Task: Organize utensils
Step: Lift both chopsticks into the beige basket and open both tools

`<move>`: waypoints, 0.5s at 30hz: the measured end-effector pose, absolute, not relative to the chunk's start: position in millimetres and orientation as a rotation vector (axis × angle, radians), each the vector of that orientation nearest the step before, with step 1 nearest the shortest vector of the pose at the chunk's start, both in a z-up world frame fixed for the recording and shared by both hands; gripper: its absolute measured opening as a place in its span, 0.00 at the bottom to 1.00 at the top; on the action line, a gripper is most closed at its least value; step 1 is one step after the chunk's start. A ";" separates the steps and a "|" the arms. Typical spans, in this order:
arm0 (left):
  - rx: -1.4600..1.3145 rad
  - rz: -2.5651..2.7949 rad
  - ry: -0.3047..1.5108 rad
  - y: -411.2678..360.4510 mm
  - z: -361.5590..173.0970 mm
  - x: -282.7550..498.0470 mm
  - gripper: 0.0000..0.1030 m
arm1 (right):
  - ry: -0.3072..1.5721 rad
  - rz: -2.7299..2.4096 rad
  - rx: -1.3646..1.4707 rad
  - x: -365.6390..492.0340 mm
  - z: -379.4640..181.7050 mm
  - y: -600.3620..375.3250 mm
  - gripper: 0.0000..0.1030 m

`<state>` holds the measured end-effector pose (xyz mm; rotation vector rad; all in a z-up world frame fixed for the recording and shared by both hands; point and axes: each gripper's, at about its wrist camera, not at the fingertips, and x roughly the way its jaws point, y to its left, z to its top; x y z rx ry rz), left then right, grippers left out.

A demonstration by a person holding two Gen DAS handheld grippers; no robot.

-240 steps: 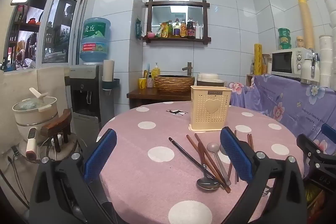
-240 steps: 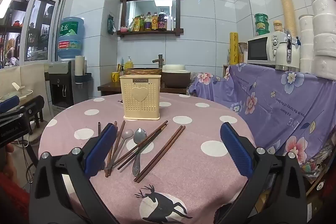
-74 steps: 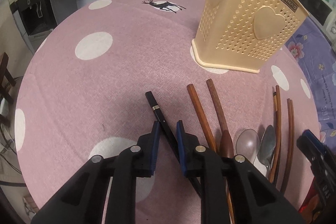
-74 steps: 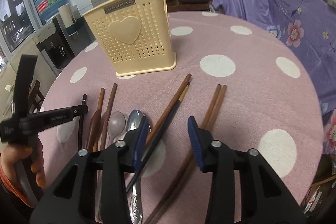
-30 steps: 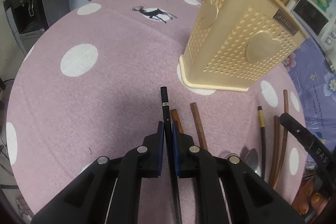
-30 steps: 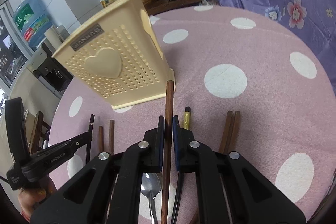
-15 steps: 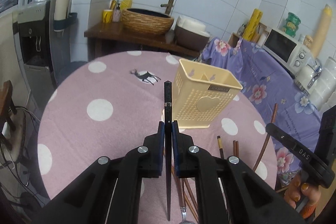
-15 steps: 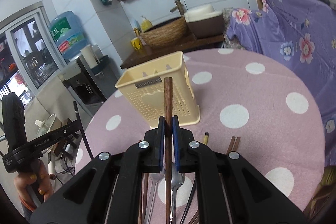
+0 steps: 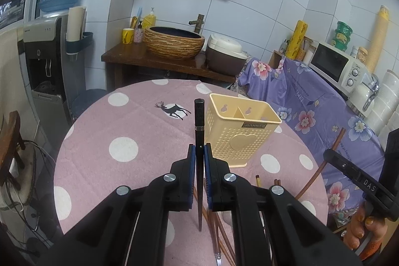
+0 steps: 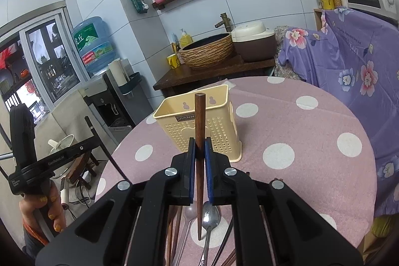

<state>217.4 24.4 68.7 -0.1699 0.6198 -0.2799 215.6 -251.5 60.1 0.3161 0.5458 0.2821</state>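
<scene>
I'm holding a black chopstick (image 9: 199, 141) clamped upright in my left claw (image 9: 198, 156), a brown chopstick (image 10: 199, 141) in my right claw (image 10: 199, 151); cream utensil holder (image 9: 240, 131) sitting frame center on the bench (image 9: 112, 131).

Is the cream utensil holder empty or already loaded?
Empty, as far as visible: the cream utensil holder stands upright, and the left wrist view shows bare inner walls and divider. Compartment bottoms are hidden.
</scene>
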 end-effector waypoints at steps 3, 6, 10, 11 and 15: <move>-0.167 -0.282 0.611 24.4 75.0 221.0 0.08 | 0.541 0.288 0.307 218.1 65.2 -251.3 0.08; -0.167 -0.293 0.606 24.9 86.4 227.2 0.08 | 0.539 0.299 0.300 223.9 74.8 -252.8 0.08; -0.168 -0.334 0.593 22.3 116.8 237.6 0.08 | 0.510 0.308 0.290 235.9 103.3 -257.3 0.08; -0.173 -0.347 0.586 21.8 126.6 239.8 0.08 | 0.491 0.312 0.290 240.0 116.1 -259.0 0.08; -0.196 -0.377 0.508 16.0 177.4 250.8 0.08 | 0.401 0.302 0.301 260.8 167.9 -267.1 0.08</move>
